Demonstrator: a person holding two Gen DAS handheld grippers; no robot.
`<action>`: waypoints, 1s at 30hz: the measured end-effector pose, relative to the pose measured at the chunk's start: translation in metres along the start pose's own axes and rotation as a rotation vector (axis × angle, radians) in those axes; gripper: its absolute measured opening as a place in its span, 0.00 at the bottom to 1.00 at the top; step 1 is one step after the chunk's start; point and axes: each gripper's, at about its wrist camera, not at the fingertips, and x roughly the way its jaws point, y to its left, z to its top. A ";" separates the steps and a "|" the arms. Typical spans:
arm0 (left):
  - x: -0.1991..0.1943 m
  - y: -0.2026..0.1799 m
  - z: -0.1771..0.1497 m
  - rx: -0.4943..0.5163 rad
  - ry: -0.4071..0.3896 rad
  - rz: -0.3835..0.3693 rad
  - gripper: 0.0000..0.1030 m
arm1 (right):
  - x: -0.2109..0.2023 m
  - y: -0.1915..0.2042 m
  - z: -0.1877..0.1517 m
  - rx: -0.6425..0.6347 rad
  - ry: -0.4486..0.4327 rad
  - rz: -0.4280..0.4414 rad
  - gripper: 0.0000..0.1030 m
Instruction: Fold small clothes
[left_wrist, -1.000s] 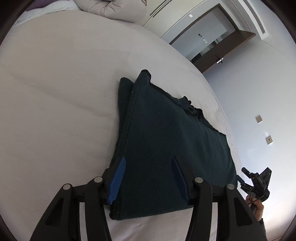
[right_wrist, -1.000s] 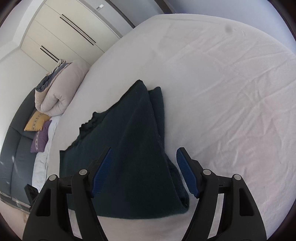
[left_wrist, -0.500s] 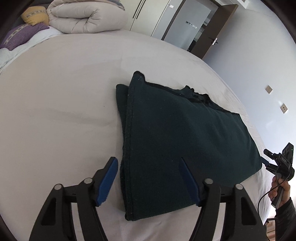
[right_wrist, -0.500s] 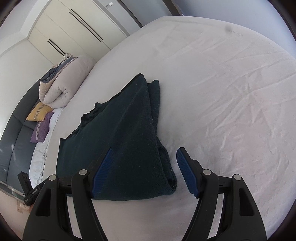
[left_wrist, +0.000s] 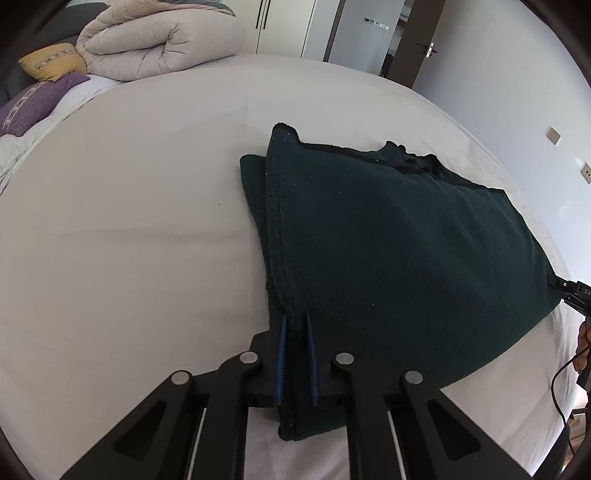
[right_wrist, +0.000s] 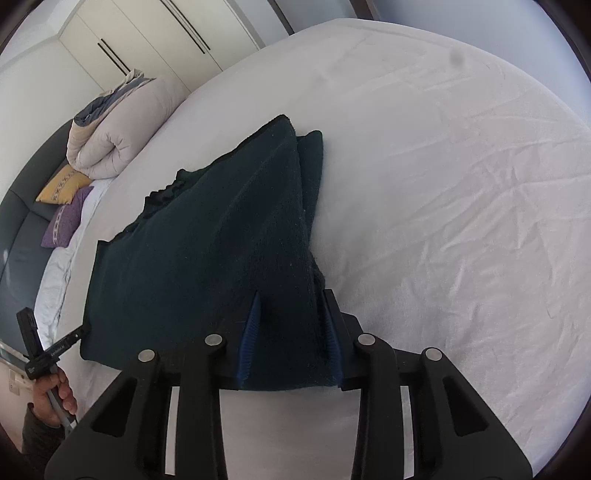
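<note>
A dark green folded garment (left_wrist: 388, 240) lies on the white bed sheet (left_wrist: 129, 221). My left gripper (left_wrist: 295, 321) is shut on its near left corner, with the doubled edge pinched between the blue pads. In the right wrist view the same garment (right_wrist: 221, 240) fills the gap of my right gripper (right_wrist: 291, 299). Its jaws are closing on the thick near right corner, and both pads touch cloth. Each gripper also shows at the other view's edge: the right gripper (left_wrist: 569, 291) and the left gripper (right_wrist: 55, 347), held by a hand (right_wrist: 55, 398).
A rolled beige duvet (left_wrist: 159, 40) lies at the head of the bed with a yellow pillow (left_wrist: 51, 61) and a purple pillow (left_wrist: 33, 103). White wardrobe doors (right_wrist: 147, 48) and a dark door (left_wrist: 417, 40) stand behind. Wrinkled sheet (right_wrist: 443, 184) spreads to the right.
Both grippers stood open over the garment's near corners; now the left has shut on its corner and the right has narrowed onto its corner. The left view has rolled.
</note>
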 end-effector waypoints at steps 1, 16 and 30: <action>0.000 -0.001 0.000 0.006 0.000 0.006 0.08 | -0.001 0.001 0.000 -0.007 0.001 -0.003 0.22; -0.008 -0.007 -0.004 0.047 -0.014 0.053 0.05 | -0.016 0.008 -0.005 -0.044 -0.027 -0.060 0.10; -0.012 -0.010 -0.009 0.037 -0.021 0.039 0.05 | -0.022 -0.011 -0.007 0.048 0.010 0.027 0.11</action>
